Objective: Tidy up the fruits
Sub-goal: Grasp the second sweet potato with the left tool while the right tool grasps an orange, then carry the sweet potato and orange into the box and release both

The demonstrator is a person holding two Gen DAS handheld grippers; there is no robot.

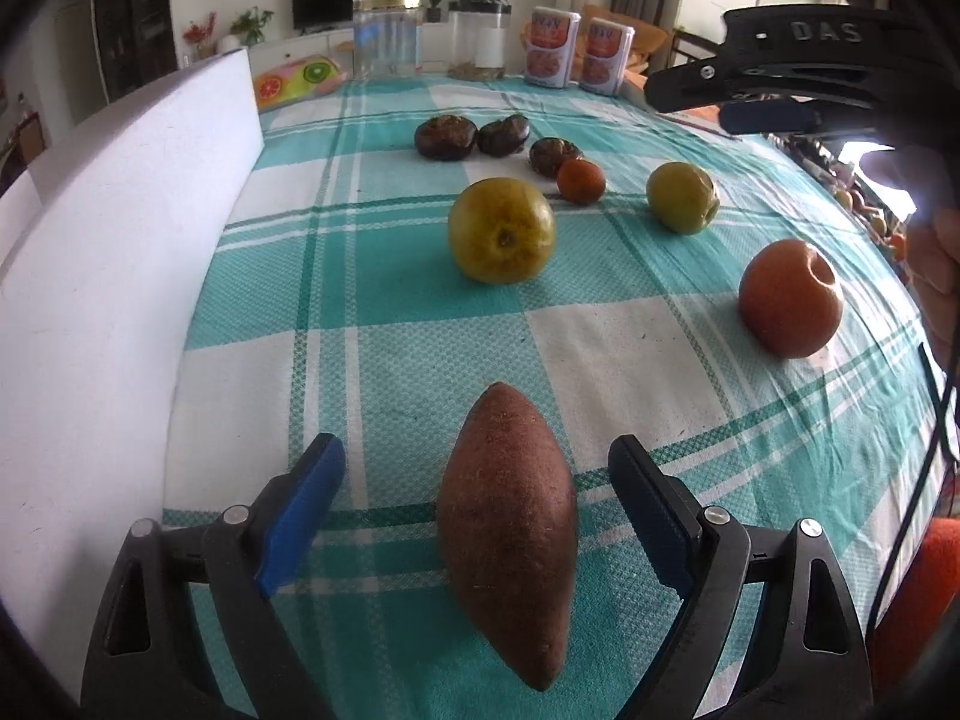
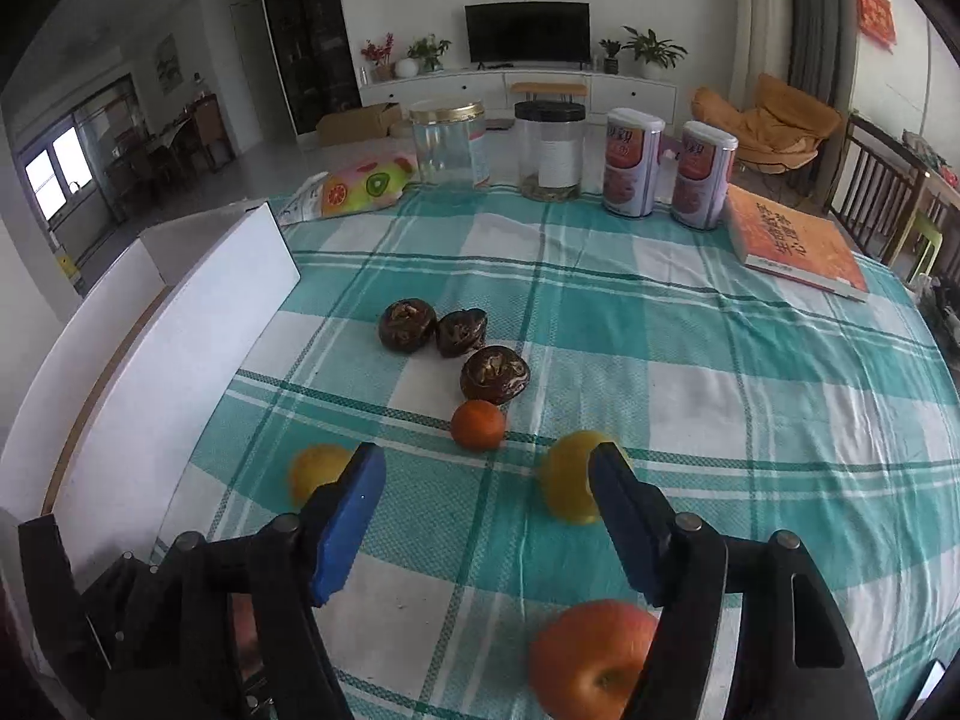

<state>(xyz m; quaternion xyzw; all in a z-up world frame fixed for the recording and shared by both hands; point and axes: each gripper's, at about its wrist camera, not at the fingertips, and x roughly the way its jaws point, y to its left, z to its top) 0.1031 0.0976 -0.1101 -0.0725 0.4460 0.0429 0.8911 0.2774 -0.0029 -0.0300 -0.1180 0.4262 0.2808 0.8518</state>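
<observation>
A: Left wrist view. The left gripper hangs low over the bench with its jaws spread wide, holding nothing. A sweet potato lies lengthwise between the jaws, clear of both blue pads.

B: And beyond the jaws?

A: Straight ahead sits a large yellow-green fruit. Ahead and to the right lie a smaller yellow-green fruit and a red apple. Farther ahead, a small orange rests just beside the nearest of three dark brown fruits. A white board stands along the left side of the jaws. The right gripper shows at the upper right, above the bench.

B: The right wrist view?

A: The right gripper has its jaws wide apart as well, with nothing between them. The red apple lies below and near the right jaw, partly hidden by it. One yellow-green fruit sits behind the right jaw's tip, another behind the left jaw's tip. The small orange lies ahead, between the jaw lines, with the three dark brown fruits just past it.

B: The far end of the bench?

A: Two clear jars, two printed tins and a fruit-print pouch stand well ahead; a book lies ahead to the right.
</observation>
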